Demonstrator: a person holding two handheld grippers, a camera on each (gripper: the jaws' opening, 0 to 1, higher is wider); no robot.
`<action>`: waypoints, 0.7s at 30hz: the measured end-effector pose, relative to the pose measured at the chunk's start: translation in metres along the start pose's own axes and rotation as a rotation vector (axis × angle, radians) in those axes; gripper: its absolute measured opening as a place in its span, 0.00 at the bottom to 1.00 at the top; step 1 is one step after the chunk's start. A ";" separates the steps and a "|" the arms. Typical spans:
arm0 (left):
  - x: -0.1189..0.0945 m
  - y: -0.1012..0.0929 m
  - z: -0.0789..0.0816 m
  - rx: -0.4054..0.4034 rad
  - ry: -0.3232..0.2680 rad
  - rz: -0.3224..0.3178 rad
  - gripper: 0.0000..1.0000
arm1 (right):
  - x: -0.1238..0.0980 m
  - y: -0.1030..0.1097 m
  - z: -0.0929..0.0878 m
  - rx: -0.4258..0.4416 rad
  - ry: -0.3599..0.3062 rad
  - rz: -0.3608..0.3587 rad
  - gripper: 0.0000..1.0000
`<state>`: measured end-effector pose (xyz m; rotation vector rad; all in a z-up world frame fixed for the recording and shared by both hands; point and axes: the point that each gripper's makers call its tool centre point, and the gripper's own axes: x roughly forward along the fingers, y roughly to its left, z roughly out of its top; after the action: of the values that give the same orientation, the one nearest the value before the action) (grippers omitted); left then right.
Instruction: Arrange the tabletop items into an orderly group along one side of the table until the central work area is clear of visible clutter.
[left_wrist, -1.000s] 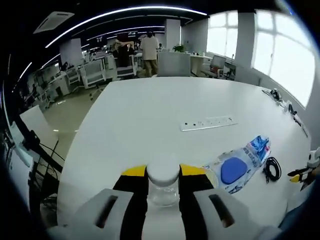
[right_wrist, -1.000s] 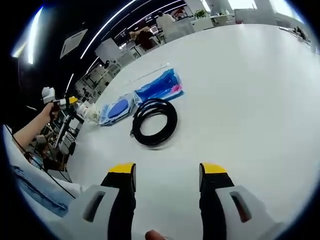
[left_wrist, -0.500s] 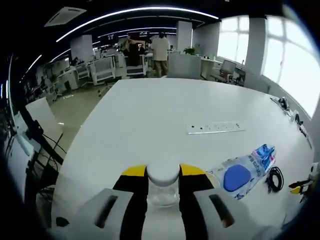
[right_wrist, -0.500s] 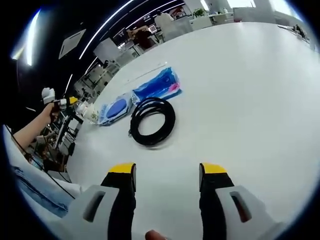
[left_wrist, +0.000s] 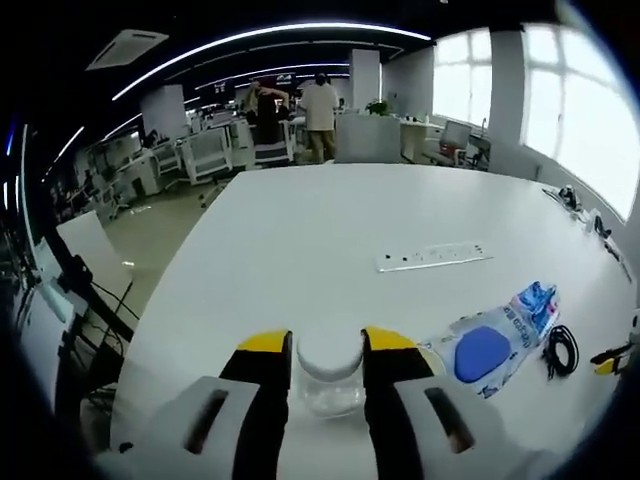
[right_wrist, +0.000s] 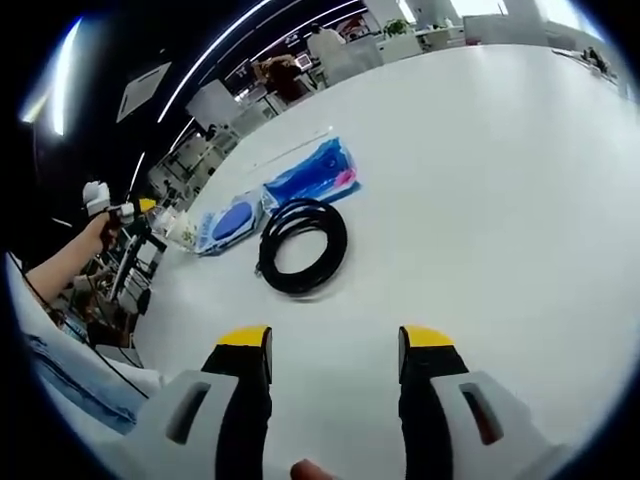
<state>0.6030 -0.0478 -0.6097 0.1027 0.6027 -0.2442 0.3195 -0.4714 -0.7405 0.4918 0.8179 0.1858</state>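
Clear glass jar (left_wrist: 328, 380) with a white lid sits clamped in my left gripper (left_wrist: 328, 345) near the table (left_wrist: 300, 240) edge; my right gripper (right_wrist: 335, 345) hangs wide, short of the black cable coil (right_wrist: 303, 245)

Your left gripper view sits low at the desk (left_wrist: 300, 240) edge, facing along it toward the office. Your right gripper view looks down across the desk from higher up — tilted. Both views share the blue packet (left_wrist: 495, 340) (right_wrist: 290, 185) and black cable coil (left_wrist: 560, 350) (right_wrist: 300, 245).
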 end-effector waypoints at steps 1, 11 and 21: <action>-0.001 0.001 0.001 0.008 -0.005 0.005 0.31 | 0.000 0.000 0.000 -0.001 -0.001 0.000 0.49; -0.021 0.011 0.004 -0.019 -0.054 0.027 0.46 | -0.003 0.005 0.000 -0.014 -0.016 0.014 0.50; -0.055 0.001 -0.024 -0.049 -0.083 -0.032 0.77 | -0.014 0.014 0.002 -0.053 -0.057 0.027 0.54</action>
<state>0.5459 -0.0321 -0.5976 0.0350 0.5274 -0.2630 0.3119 -0.4642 -0.7238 0.4569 0.7488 0.2171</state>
